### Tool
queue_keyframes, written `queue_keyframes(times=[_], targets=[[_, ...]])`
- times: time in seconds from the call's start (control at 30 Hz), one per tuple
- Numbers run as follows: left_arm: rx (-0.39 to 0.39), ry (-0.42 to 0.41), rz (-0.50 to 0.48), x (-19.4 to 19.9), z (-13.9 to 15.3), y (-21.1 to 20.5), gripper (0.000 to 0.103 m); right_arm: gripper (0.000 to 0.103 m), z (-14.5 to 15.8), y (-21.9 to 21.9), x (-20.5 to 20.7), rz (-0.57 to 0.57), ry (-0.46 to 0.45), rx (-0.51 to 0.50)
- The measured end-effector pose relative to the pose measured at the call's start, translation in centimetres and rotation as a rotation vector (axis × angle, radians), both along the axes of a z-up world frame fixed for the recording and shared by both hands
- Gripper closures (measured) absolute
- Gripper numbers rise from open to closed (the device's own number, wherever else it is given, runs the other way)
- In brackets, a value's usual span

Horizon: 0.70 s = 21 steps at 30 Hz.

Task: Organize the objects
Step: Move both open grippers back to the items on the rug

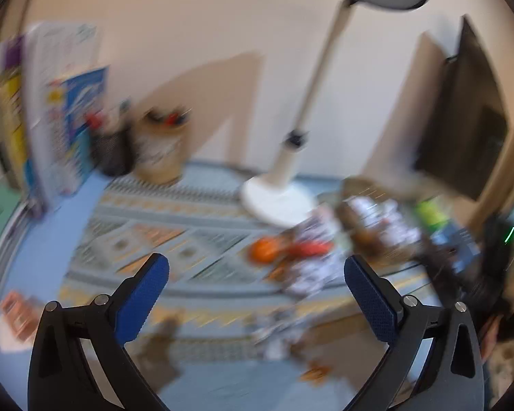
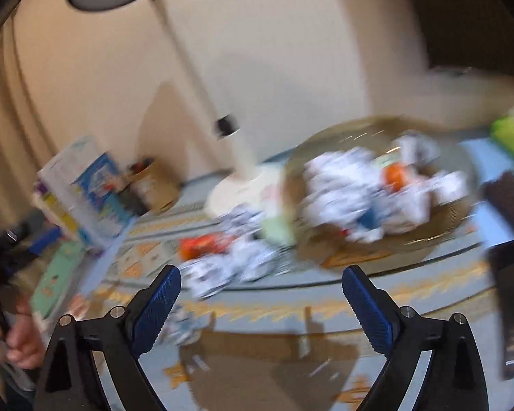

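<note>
Both views are motion-blurred. Small white patterned packets [image 2: 222,267] and an orange packet [image 2: 202,245] lie loose on a patterned mat [image 2: 291,308]. A round woven basket [image 2: 442,219] at right holds more white packets [image 2: 346,188] and an orange one [image 2: 395,174]. In the left wrist view the packets [image 1: 311,267], an orange item [image 1: 264,250] and the basket [image 1: 366,239] lie right of centre. My left gripper [image 1: 257,267] is open and empty above the mat. My right gripper [image 2: 261,277] is open and empty, just in front of the loose packets.
A white desk lamp [image 1: 277,198] stands at the back. Books and boxes [image 1: 65,109] and a pen cup [image 1: 161,150] stand at the back left. A dark monitor [image 1: 469,113] is at the right. A green item [image 2: 510,137] and a dark object [image 2: 510,274] lie at far right.
</note>
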State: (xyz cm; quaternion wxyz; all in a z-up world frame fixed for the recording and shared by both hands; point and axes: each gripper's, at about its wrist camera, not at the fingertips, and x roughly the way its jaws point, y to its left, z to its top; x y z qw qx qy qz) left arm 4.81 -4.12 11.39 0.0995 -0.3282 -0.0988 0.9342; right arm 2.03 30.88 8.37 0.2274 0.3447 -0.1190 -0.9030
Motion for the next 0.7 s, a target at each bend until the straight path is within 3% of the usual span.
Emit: queue_keyframes(times=[0.13, 0.27, 0.33, 0.4, 0.47, 0.53, 0.6, 0.7], targets=[[-0.007, -0.053, 0.014, 0.2, -2.7, -1.4, 0.001, 0.008, 1.4, -1.0, -3.5, -0.020, 0.053, 0.058], [-0.034, -0.080, 0.009, 0.1, -4.2, -1.6, 0.001, 0.008, 0.5, 0.6, -9.4, -0.013, -0.086, 0.046], [-0.042, -0.101, -0.024, -0.2, -5.0, -1.1, 0.001, 0.013, 0.0, 2.5, -10.7, -0.119, -0.100, 0.116], [-0.042, -0.114, -0.062, -0.4, -5.7, 0.0, 0.001, 0.015, 0.6, 4.7, -9.9, -0.200, -0.083, 0.087], [-0.036, -0.125, -0.093, -0.8, -6.4, 1.0, 0.001, 0.015, 1.7, 5.5, -7.7, -0.181, -0.025, -0.002], [-0.035, -0.124, -0.117, -1.0, -7.2, 2.2, 0.001, 0.015, 2.2, 4.8, -4.8, -0.138, 0.003, -0.023], [-0.065, -0.111, -0.115, -1.0, -8.0, 3.2, 0.001, 0.014, 1.4, 2.7, -2.0, -0.076, -0.003, 0.004], [-0.157, -0.069, -0.091, -0.5, -8.9, 4.2, 0.001, 0.007, -1.9, -1.5, 0.8, -0.009, -0.025, 0.143]])
